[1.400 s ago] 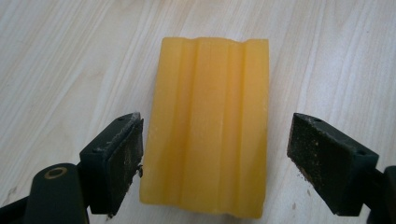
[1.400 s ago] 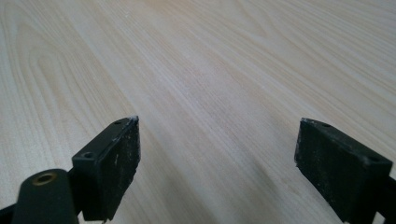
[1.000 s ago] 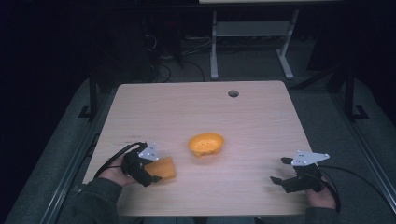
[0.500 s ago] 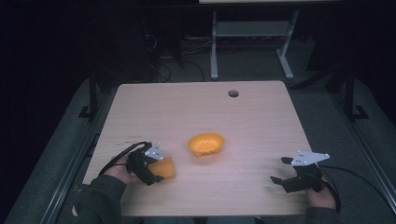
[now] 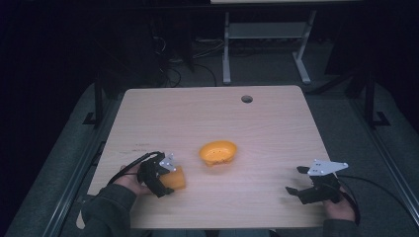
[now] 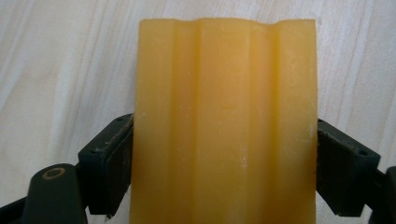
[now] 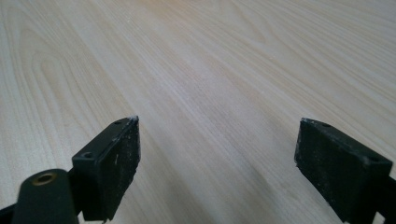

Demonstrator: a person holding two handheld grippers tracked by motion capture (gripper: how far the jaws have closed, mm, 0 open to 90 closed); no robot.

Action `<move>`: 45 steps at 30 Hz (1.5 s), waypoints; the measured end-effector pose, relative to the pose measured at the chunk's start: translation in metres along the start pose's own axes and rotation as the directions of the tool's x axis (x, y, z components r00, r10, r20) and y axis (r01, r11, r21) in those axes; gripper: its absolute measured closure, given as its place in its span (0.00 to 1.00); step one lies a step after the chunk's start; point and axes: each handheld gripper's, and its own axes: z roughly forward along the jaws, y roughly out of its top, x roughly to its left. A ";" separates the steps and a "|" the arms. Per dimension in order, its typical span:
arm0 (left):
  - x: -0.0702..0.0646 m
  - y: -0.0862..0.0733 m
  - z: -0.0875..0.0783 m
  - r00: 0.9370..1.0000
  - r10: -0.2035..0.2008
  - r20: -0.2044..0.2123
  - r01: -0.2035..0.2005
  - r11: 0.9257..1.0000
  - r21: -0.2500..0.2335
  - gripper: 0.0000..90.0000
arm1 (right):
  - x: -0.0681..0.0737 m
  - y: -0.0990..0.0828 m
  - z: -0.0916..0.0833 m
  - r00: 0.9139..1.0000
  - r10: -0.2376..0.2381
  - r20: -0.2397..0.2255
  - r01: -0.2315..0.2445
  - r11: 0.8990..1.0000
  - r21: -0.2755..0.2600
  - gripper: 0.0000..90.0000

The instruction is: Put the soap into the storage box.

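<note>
A yellow-orange ridged block (image 6: 224, 93) sits between the jaws of my left gripper (image 6: 225, 135), which is shut on its two long sides. From above, the block (image 5: 177, 178) and the left gripper (image 5: 170, 180) are near the table's front left corner. An orange bowl (image 5: 218, 152) lies on the table a little to the right of and beyond the block, apart from it. At the front right, my right gripper (image 5: 295, 180) is open and low over the wood. In its own view the right gripper (image 7: 217, 135) has bare tabletop between its jaws.
The light wooden table (image 5: 276, 133) has a round cable hole (image 5: 246, 98) near its far edge. A metal desk frame (image 5: 267, 34) and cables stand on the dark floor beyond. The person's sleeve (image 5: 106, 212) comes in at the bottom left.
The left gripper has shifted and turned slightly with the block still in it. The right gripper and the bowl have not moved.
</note>
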 end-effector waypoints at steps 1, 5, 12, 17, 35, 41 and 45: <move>0.000 0.000 0.000 1.000 -0.002 0.001 0.002 1.000 -0.006 0.19 | 0.000 0.000 0.000 1.000 -0.001 -0.001 0.001 1.000 0.000 0.15; 0.001 0.001 0.000 1.000 0.003 0.007 -0.003 1.000 -0.013 0.21 | 0.000 0.000 -0.002 1.000 0.000 0.002 0.000 1.000 -0.009 0.15; 0.001 0.000 0.000 1.000 0.019 0.005 -0.019 1.000 -0.016 0.22 | 0.001 0.000 -0.003 1.000 0.004 0.004 -0.004 1.000 -0.017 0.15; 0.001 0.000 -0.001 1.000 0.020 0.006 -0.019 1.000 -0.023 0.23 | 0.001 0.000 -0.003 1.000 0.004 0.006 -0.004 1.000 -0.018 0.15; -0.002 0.005 -0.016 1.000 0.023 0.002 -0.023 0.997 -0.080 0.23 | 0.001 0.000 -0.004 1.000 0.011 0.009 -0.011 0.999 -0.030 0.15; 0.000 0.012 -0.024 1.000 0.026 -0.004 -0.026 0.993 -0.112 0.23 | 0.001 0.000 -0.004 1.000 0.014 0.007 -0.013 0.999 -0.029 0.15; 0.001 0.019 -0.029 0.999 0.039 -0.006 -0.039 0.993 -0.115 0.23 | 0.000 0.000 -0.005 1.000 0.011 0.008 -0.011 0.999 -0.035 0.15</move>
